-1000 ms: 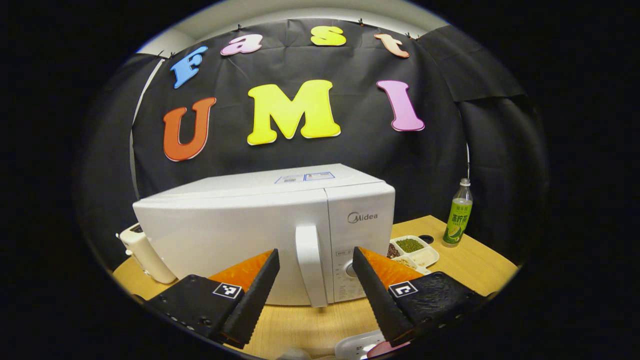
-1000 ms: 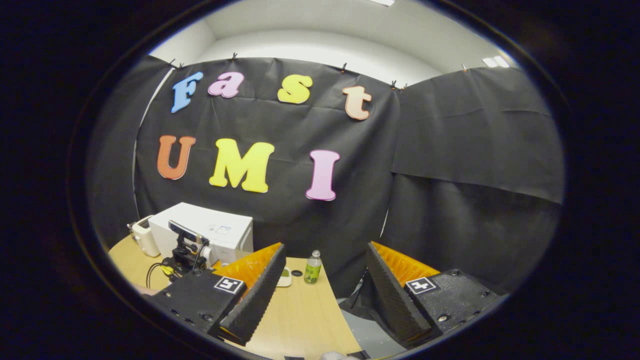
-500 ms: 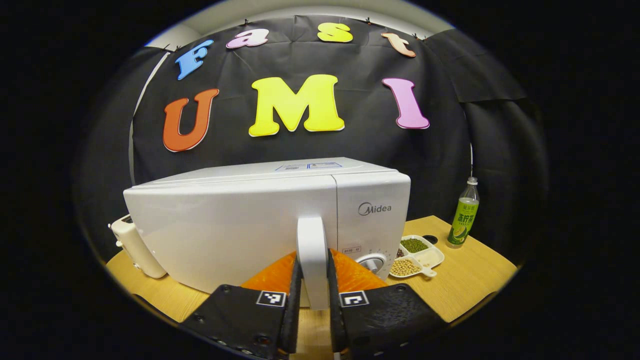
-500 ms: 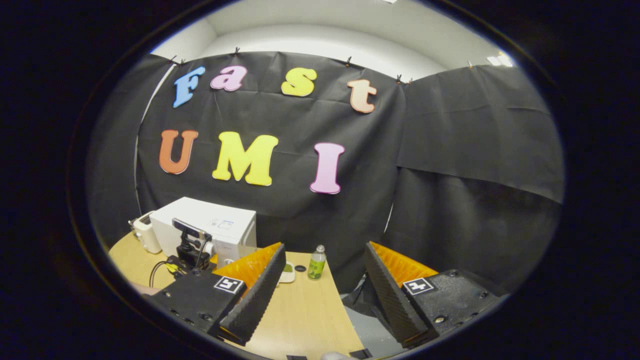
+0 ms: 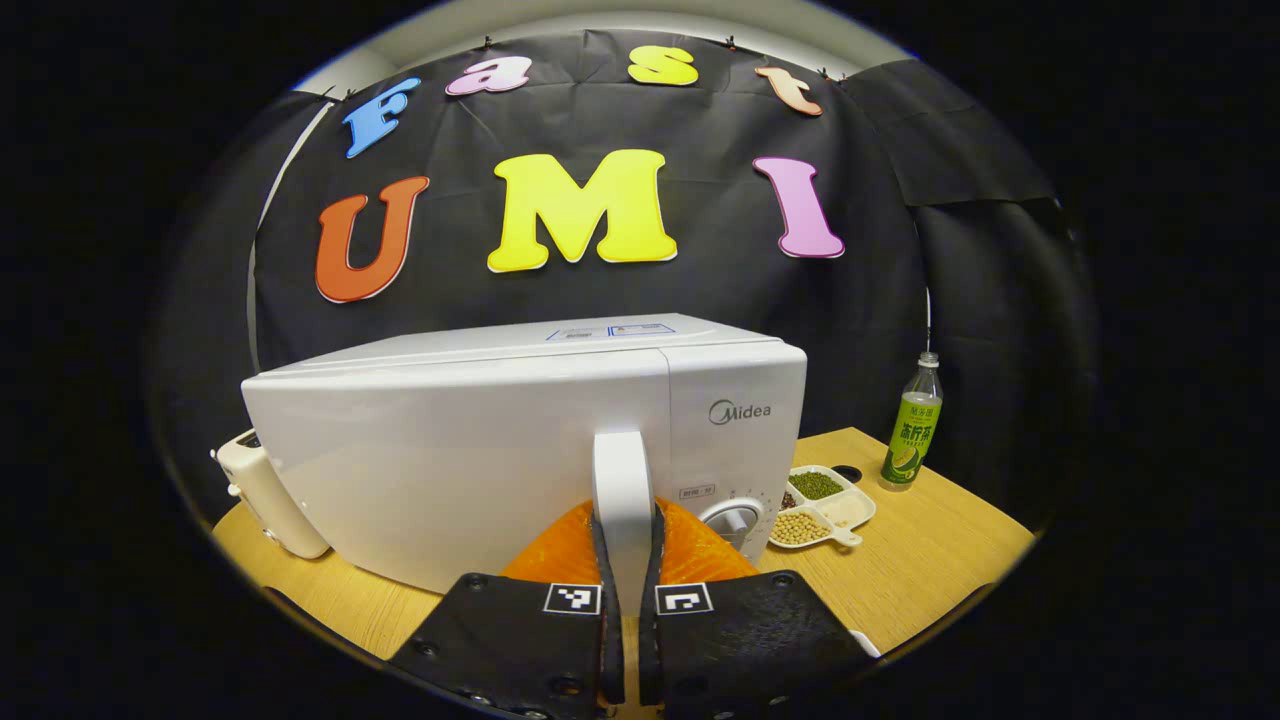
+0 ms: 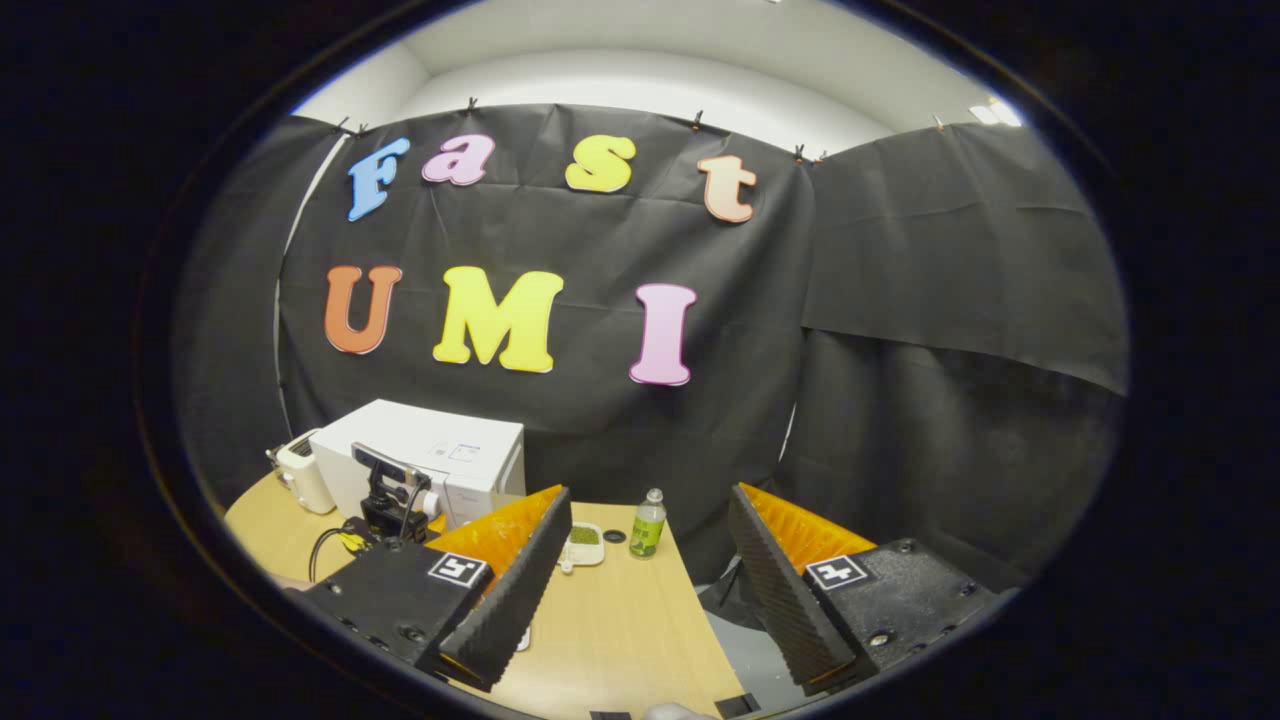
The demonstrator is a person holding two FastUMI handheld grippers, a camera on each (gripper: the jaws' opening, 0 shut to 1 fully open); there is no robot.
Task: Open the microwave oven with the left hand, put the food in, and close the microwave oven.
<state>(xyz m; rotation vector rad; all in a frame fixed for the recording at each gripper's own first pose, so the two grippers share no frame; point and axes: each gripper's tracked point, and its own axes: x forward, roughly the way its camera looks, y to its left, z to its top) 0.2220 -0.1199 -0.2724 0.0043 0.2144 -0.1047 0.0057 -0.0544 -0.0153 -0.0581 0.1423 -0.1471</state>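
Left gripper [image 5: 622,560] clamped on the door handle — opening step in hand.

The white box-shaped microwave oven [image 5: 480,440] stands on the light wooden table [image 5: 930,540], door shut and facing the camera, and its white upright bar handle [image 5: 622,500] — long axis vertical — is pinched between both fingers. The next move likely calls for a pull toward the camera, swinging the door about its far-left hinge. The right gripper [image 6: 650,590] hangs wide apart, holding nothing, above the table edge, well apart from the oven.
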